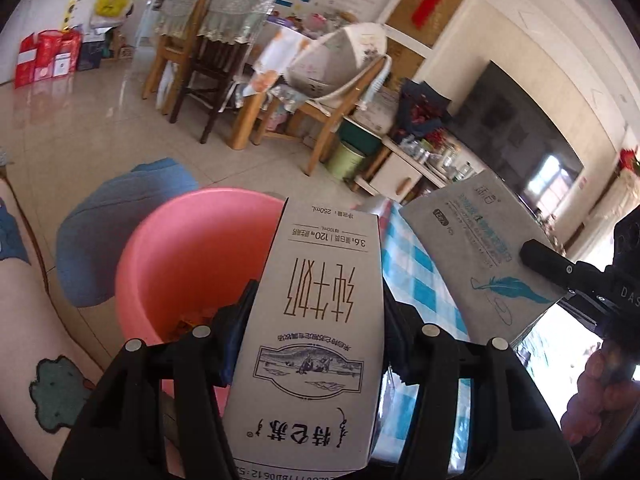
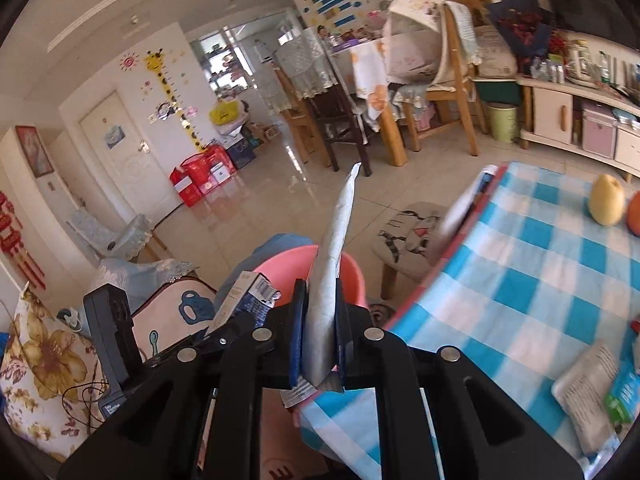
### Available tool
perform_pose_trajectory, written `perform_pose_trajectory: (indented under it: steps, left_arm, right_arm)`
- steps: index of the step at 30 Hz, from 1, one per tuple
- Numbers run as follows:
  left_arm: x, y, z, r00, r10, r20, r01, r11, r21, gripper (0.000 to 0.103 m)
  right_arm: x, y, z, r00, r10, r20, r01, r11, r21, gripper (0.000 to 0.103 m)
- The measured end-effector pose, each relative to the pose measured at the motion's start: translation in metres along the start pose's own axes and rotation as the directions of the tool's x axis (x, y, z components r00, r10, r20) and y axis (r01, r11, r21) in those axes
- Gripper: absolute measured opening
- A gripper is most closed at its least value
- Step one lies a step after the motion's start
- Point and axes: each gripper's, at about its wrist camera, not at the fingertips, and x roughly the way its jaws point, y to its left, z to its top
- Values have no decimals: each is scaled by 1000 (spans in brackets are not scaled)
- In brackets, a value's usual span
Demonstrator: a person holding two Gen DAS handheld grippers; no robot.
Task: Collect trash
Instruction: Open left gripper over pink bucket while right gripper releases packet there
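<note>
My left gripper (image 1: 316, 312) is shut on a white milk carton (image 1: 316, 320) with brown characters, held upright over the near rim of a pink bin (image 1: 192, 256). The bin has some scraps at its bottom. My right gripper (image 2: 320, 320) is shut on a flat silver-grey packet (image 2: 332, 256), seen edge-on, just above the pink bin (image 2: 352, 276). In the left wrist view the packet (image 1: 488, 248) shows its grey face with a blue feather, held by the right gripper (image 1: 552, 268). The carton (image 2: 248, 300) and left gripper (image 2: 224, 336) show at lower left in the right wrist view.
A table with a blue-and-white checked cloth (image 2: 520, 280) lies to the right, with a pear (image 2: 607, 200), an orange fruit (image 2: 634, 214) and packets (image 2: 592, 392) on it. A small stool (image 2: 408, 236), a blue cushion (image 1: 100, 232), chairs (image 2: 332, 120) and a green bin (image 2: 502, 122) stand around.
</note>
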Motion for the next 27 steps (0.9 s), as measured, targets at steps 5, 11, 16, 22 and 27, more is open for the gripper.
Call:
perform_pose_trajectory:
  steps: [5, 11, 16, 22, 27]
  left_arm:
    - [14, 26, 8, 1000, 28, -6, -28, 998, -49, 57]
    - [37, 42, 8, 994, 92, -50, -96, 992, -82, 72]
    - [30, 39, 7, 991, 133, -13, -134, 991, -23, 86]
    - [15, 44, 2, 990, 140, 29, -139, 989, -53, 86]
    - [2, 30, 1, 987, 135, 93, -134, 991, -10, 94]
  right_arm:
    - [44, 22, 8, 1000, 5, -21, -6, 999, -45, 14]
    - [90, 23, 2, 997, -3, -83, 0, 999, -34, 32]
    - [93, 1, -12, 995, -23, -99, 27, 999, 40, 69]
    - [61, -16, -22, 991, -113, -73, 115, 993, 29, 86]
    - [31, -25, -30, 980, -189, -58, 189, 982, -7, 90]
